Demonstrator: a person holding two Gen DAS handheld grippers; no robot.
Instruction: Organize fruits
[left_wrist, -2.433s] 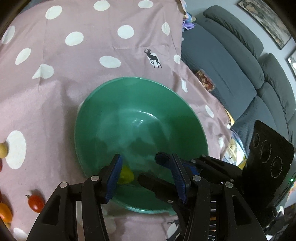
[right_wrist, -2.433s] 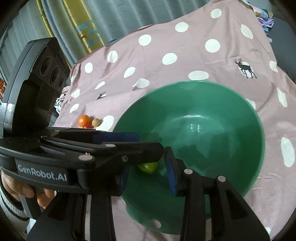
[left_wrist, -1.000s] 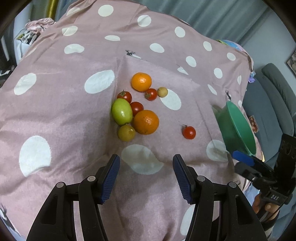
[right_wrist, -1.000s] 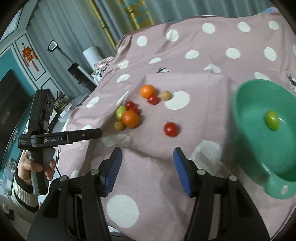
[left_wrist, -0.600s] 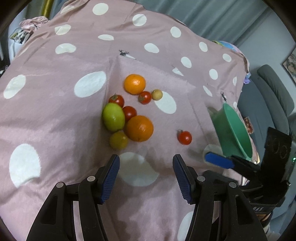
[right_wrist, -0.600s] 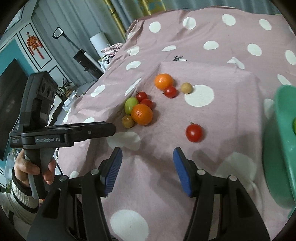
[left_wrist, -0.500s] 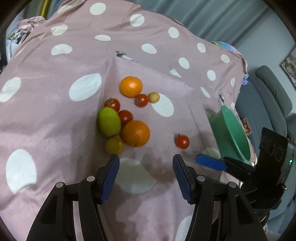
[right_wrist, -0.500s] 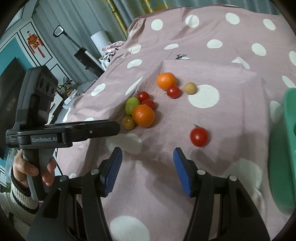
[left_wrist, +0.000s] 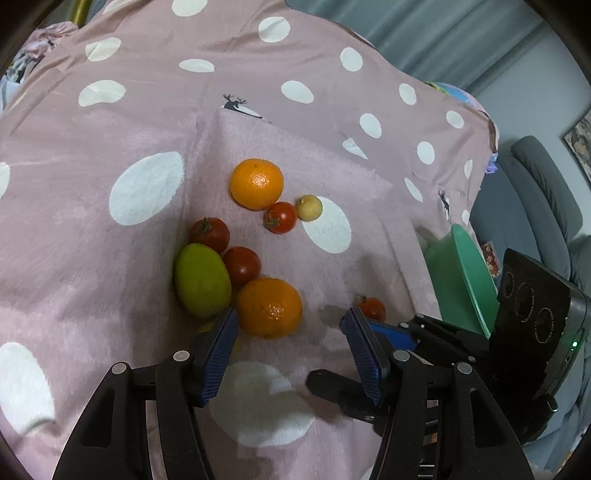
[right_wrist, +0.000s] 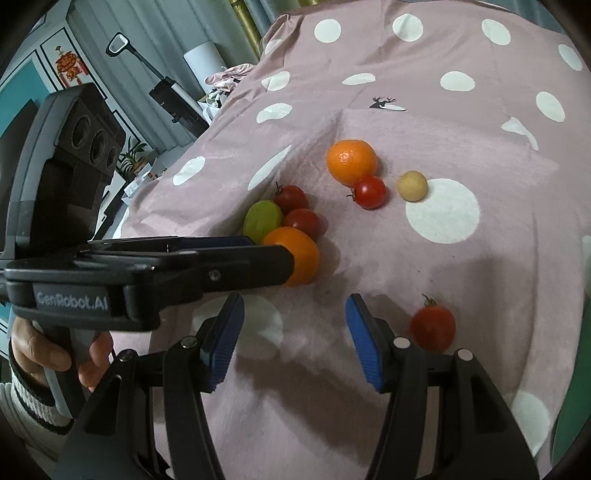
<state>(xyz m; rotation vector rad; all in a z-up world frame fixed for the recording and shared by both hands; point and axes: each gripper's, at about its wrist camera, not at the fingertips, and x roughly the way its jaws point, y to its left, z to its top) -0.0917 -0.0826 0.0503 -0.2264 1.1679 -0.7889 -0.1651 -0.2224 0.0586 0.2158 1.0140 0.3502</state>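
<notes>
Hovering over the spotted pink cloth, the left gripper holds its jaws apart and empty just short of the near orange. The right gripper is likewise open with nothing in it, beside a lone tomato. The green bowl stands at the cloth's right edge.

We get left wrist view angled down, close over fruit cluster on polka-dot cloth. Right wrist view angled down from the right, equally near. Both share cluster, lone tomato, cloth.
</notes>
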